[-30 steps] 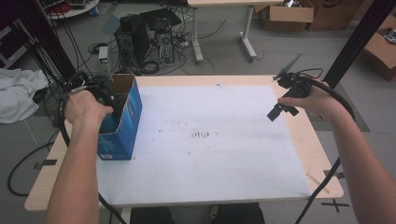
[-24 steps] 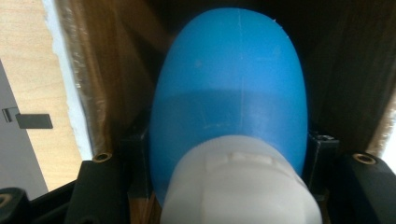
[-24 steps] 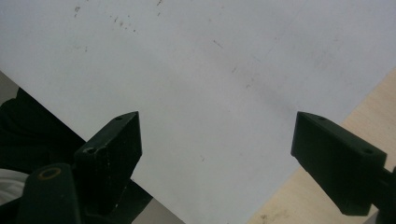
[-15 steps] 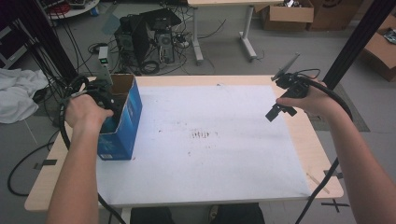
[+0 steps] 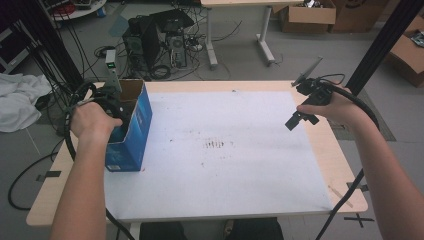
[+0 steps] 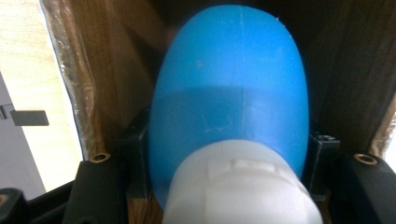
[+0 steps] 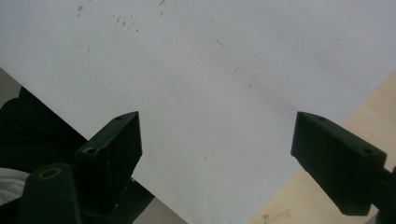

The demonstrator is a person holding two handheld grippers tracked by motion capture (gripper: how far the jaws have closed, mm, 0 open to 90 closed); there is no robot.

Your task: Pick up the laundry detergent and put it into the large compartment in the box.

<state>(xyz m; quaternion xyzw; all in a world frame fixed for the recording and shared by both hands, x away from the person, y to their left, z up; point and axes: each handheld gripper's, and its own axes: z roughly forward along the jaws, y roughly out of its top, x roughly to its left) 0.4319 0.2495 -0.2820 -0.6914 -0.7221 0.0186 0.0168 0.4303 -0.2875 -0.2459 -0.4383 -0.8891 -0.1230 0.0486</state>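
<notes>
A blue cardboard box point(image 5: 132, 135) stands open-topped at the table's left edge. My left gripper point(image 5: 111, 106) reaches down into it under the person's left hand. In the left gripper view a blue bottle point(image 6: 229, 93) with a white cap point(image 6: 243, 186) sits between the jaws of the left gripper point(image 6: 229, 154), inside the brown interior of the box. Both pads lie against the bottle's sides, though the jaws have just eased a touch wider. My right gripper point(image 5: 296, 120) hovers over the table's right side, open, with nothing between its jaws point(image 7: 217, 135).
A white sheet point(image 5: 225, 150) covers most of the wooden table point(image 5: 342, 170). On the floor behind are a computer tower point(image 5: 142, 37), cables and cardboard boxes point(image 5: 305, 17). A black post point(image 5: 380, 45) rises at the right. White cloth point(image 5: 20, 102) lies at the far left.
</notes>
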